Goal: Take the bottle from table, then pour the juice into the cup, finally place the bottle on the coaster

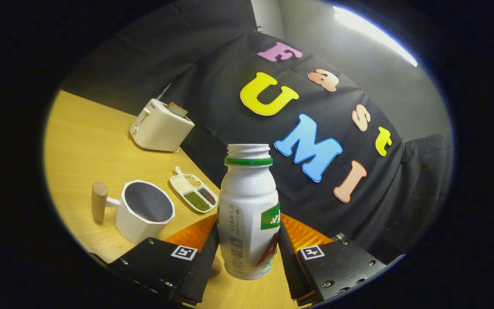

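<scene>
A white plastic bottle (247, 214) with a green neck ring and no cap stands between my fingers, lifted off the wooden table (79, 146). My gripper (247, 246) is shut on the bottle's lower body, one finger pressing each side. The whole view is tilted, so the table slopes away to the left. A white cup (144, 210) with a grey inside and a wooden handle sits on the table to the left of the bottle, close to the left finger. A small round brownish edge (216, 266) peeks out beside the bottle's base; I cannot tell what it is.
A cream toaster (160, 126) with a slice of bread in it stands at the table's far side by the black cloth wall. A small white divided dish (193, 194) of beans and grains lies between the toaster and the cup.
</scene>
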Tool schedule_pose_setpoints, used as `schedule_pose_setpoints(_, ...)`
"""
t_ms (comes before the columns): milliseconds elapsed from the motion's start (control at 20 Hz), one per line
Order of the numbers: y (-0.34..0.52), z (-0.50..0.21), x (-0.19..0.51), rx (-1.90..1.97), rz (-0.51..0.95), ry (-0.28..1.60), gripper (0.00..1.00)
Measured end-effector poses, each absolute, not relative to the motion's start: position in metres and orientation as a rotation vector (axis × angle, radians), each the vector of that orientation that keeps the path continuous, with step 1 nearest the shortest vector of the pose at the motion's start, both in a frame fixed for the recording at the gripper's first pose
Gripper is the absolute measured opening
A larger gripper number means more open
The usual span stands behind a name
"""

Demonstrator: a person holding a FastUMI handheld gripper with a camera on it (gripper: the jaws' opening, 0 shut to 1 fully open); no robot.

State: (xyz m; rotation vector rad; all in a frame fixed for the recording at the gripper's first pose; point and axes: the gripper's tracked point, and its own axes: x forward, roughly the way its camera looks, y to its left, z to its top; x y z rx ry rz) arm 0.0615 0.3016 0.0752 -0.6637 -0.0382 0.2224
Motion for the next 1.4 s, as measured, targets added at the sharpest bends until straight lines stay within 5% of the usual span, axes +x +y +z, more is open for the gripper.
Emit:
schedule_pose_setpoints(750, 0.306, 0.041, 0.082, -0.113, 0.290, 0.121, 0.72)
schedule_pose_setpoints(1400, 0.302, 0.020, 0.102, -0.044, 0.261, 0.139, 0.72)
